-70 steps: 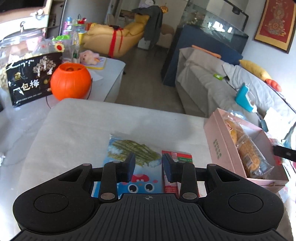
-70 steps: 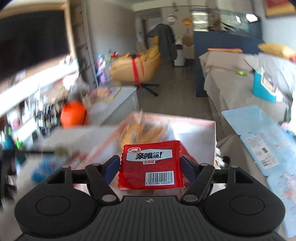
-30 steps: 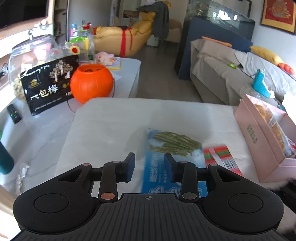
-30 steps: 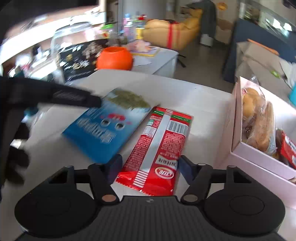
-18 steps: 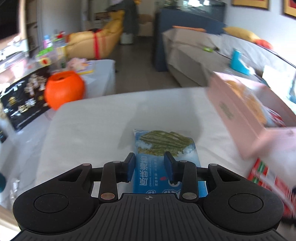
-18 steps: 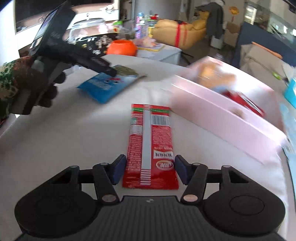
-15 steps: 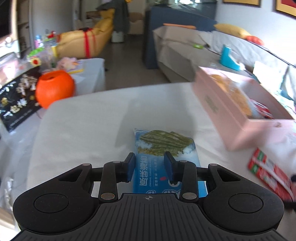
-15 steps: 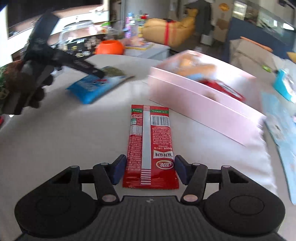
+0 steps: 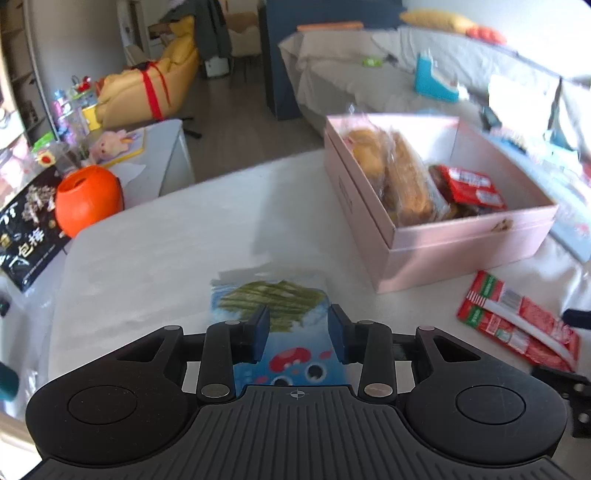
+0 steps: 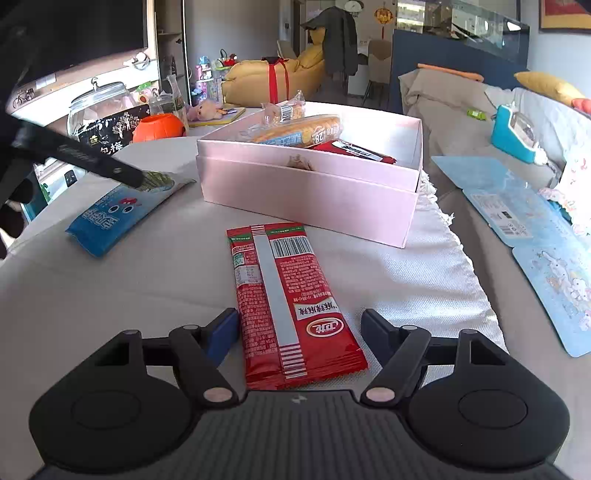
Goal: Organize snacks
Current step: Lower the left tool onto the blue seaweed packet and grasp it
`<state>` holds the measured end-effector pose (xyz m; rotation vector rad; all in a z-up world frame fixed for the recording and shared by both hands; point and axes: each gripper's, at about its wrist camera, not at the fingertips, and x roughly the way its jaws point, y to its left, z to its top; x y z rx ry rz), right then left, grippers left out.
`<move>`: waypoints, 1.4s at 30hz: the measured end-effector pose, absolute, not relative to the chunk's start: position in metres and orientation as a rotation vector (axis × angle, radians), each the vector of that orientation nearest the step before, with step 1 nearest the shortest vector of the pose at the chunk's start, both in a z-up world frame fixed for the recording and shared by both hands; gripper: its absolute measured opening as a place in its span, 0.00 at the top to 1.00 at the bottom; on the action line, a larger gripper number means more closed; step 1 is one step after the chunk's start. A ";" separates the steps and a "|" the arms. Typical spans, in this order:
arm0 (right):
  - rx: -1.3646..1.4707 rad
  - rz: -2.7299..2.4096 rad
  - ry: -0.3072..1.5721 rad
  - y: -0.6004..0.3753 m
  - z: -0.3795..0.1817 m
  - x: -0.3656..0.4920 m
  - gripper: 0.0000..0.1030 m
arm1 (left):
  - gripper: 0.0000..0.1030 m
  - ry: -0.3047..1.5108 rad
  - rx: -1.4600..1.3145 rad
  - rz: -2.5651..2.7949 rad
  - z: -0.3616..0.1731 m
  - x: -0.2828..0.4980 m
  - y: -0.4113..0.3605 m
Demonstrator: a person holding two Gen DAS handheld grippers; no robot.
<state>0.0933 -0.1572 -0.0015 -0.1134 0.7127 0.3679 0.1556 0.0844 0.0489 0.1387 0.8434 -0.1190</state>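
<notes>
Setting: a home living room. Indicators: a grey fabric-covered sofa (image 10: 454, 92) with a yellow cushion (image 10: 546, 88), a yellow lounge chair tied with red ribbon (image 10: 273, 79), a dark wall-mounted television screen (image 10: 85, 33), and a glass fish tank on a dark blue cabinet (image 10: 480, 33). A white cloth-covered table (image 10: 166, 266) stands in the foreground; a framed red picture (image 10: 565, 14) hangs on the wall.

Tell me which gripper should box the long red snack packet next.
Right gripper: its open jaws already straddle the long red snack packet, pink cardboard box just ahead. Left gripper is over the blue seaweed packet.
</notes>
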 end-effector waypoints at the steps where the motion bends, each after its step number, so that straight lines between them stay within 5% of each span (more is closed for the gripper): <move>1: -0.110 0.368 0.713 -0.157 0.000 0.093 0.29 | 0.61 0.870 0.149 -0.132 0.044 0.159 0.079; 8: -0.110 0.365 0.708 -0.155 0.000 0.094 0.28 | 0.34 0.916 0.212 -0.202 0.034 0.164 0.059; 23: -0.111 0.354 0.706 -0.153 -0.001 0.095 0.26 | 0.39 0.878 -0.035 -0.066 0.045 0.177 0.120; 26: -0.110 0.354 0.706 -0.153 -0.002 0.095 0.25 | 0.35 0.889 0.073 -0.132 0.039 0.175 0.103; 30: -0.110 0.350 0.706 -0.152 -0.002 0.095 0.25 | 0.17 0.909 0.257 -0.220 0.031 0.168 0.072; 42: -0.110 0.348 0.706 -0.152 -0.003 0.095 0.24 | 0.19 0.922 0.372 -0.133 0.029 0.168 0.078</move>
